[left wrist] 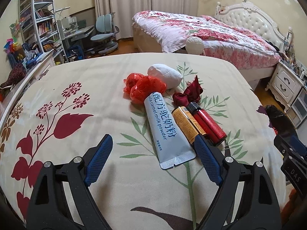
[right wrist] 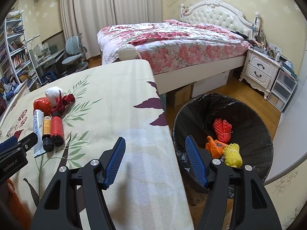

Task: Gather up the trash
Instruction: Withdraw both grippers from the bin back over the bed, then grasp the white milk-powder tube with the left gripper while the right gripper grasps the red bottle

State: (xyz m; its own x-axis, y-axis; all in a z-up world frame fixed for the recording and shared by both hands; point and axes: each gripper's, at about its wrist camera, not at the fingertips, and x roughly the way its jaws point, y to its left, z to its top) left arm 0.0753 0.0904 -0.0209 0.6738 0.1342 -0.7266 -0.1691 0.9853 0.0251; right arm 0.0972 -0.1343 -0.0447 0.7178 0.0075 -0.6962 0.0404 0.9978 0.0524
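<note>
Both tools gape empty: left tool [left wrist: 153, 151] over the milk powder sachet [left wrist: 165, 128]; right tool [right wrist: 155, 159] at the tabletop [right wrist: 119, 88] edge. Three scraps already fill the bin [right wrist: 191, 115]; six remain.

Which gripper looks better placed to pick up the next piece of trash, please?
Left: the left gripper is open just before the sachet, while the right gripper straddles the table edge, near the bin.

The left gripper [left wrist: 153, 149] is black plastic with two blue bumpy pads [left wrist: 100, 159] and round silver screws. The right gripper [right wrist: 155, 153] looks the same. White letters sit on each gripper's black side block.
</note>
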